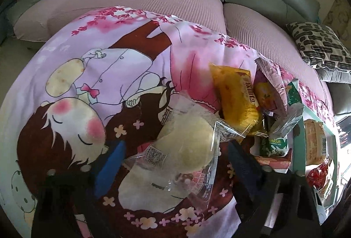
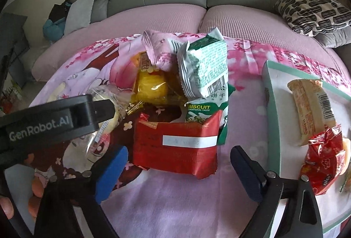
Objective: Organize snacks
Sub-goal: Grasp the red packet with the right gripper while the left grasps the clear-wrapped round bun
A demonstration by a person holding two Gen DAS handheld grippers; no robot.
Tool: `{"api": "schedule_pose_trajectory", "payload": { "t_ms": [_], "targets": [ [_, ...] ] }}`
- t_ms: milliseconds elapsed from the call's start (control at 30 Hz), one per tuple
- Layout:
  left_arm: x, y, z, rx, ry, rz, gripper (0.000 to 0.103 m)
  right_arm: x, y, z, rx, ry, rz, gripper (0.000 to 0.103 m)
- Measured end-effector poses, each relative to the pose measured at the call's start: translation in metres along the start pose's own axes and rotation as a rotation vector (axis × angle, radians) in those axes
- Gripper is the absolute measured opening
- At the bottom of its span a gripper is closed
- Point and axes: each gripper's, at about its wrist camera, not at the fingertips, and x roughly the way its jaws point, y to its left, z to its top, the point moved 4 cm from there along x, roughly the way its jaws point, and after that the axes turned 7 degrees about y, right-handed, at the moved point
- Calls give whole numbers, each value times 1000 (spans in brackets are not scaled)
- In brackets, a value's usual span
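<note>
bun pack (image 1: 186, 148) | between left hand-held gripper (image 1: 175, 154) pads, ungripped

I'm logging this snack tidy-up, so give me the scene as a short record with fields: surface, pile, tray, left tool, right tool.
surface: cartoon-print cloth spread over a pink sofa cushion
pile: yellow pack, green-and-white biscuit pack, red pack, clear-wrapped pale bun
tray: teal-rimmed tray beside the pile, holding a beige barcoded pack and a red crinkled pack
left tool: left gripper, jaws open around the bun
right tool: right gripper, jaws open around the red pack
</note>
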Motion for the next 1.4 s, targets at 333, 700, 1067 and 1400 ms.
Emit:
{"api": "schedule_pose_trajectory", "payload": {
  "t_ms": [333, 700, 1067, 1400],
  "targets": [
    [1, -4, -1, 0, 3, -16, 59, -1, 5, -1, -16, -6, 27, 73],
    [-17, -4, -1, -3, -41, -14, 55, -17, 5, 3, -13, -44, 61, 70],
    [-60, -10, -2, 20, -133, -2, 55, -44, -3, 7, -1, -103, 66, 70],
    [-79, -31, -3, 51, -186, 3, 55, -67, -21, 12, 17, -155, 62, 70]
  ]
}}
